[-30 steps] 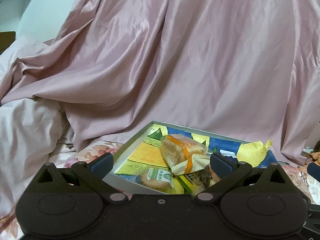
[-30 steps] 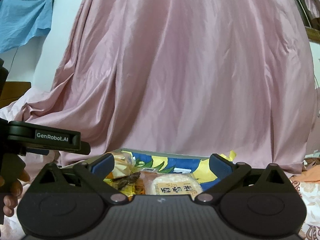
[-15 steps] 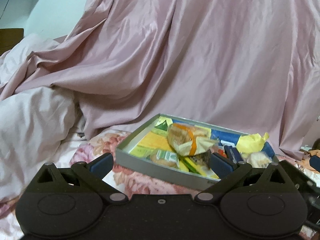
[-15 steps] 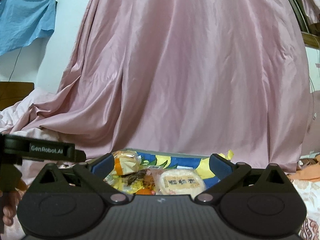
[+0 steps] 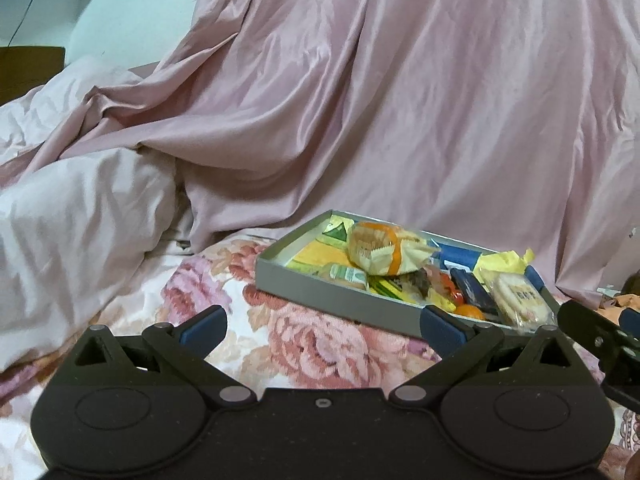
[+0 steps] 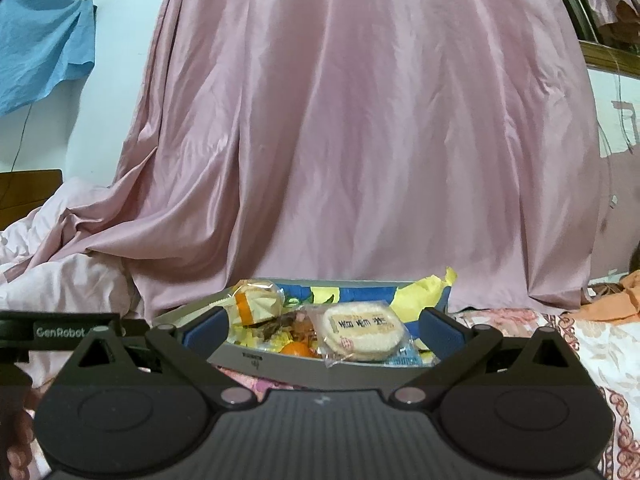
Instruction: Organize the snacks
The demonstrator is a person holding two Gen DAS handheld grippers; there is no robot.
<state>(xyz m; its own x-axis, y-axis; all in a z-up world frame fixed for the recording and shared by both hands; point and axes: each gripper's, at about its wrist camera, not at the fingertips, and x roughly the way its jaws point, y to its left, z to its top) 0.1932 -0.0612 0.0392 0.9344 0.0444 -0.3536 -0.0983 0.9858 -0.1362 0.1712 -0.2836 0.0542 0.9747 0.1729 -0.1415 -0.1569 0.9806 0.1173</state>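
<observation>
Both grippers backed away from tray [image 5: 336, 292] over last second. Left gripper [image 5: 322, 326] released, empty; right gripper [image 6: 320, 334] released, empty. Snacks incl. round cracker pack [image 6: 362, 336], wrapped bun [image 5: 380, 254] sit in tray on bed [image 5: 320, 344]. Likely finished.

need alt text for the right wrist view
A shallow grey tray of wrapped snacks sits on a flowered bedspread, framed by the open, empty right claw. A round rice cake lies at the front, a wrapped bun behind it; a pink sheet hangs behind.
</observation>
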